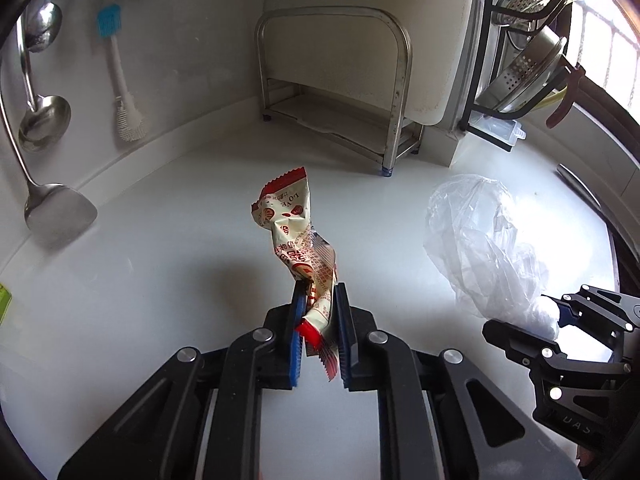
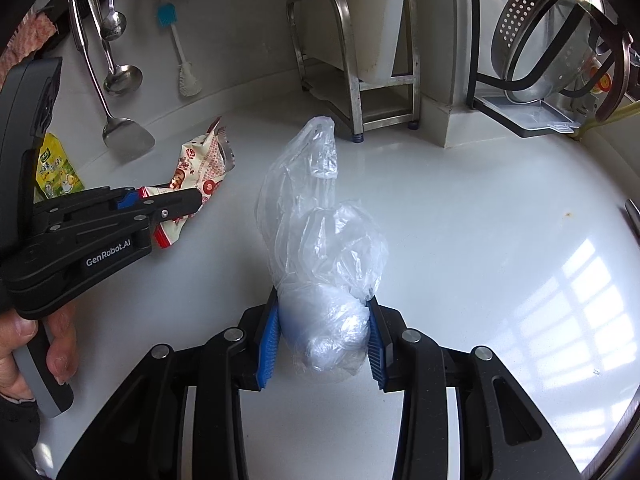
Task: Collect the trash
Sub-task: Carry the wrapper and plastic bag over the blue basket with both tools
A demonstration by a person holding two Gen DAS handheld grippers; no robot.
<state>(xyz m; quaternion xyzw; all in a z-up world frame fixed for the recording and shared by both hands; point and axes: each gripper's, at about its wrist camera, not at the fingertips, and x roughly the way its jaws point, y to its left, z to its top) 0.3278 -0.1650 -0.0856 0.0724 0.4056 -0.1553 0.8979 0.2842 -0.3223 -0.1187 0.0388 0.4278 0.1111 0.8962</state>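
Left claw (image 1: pixel 318 316) gripped the wrapper (image 1: pixel 298 236), which stood up above the white table (image 1: pixel 160 240). Right claw (image 2: pixel 322 336) clamped the plastic bag (image 2: pixel 320 232), just right. Rack (image 1: pixel 336 92) far; bare table between.

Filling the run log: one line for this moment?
left gripper: shut on wrapper | right gripper: shut on plastic bag | both above counter

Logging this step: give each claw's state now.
Left claw: closed on the snack wrapper.
Right claw: closed on the clear plastic bag.
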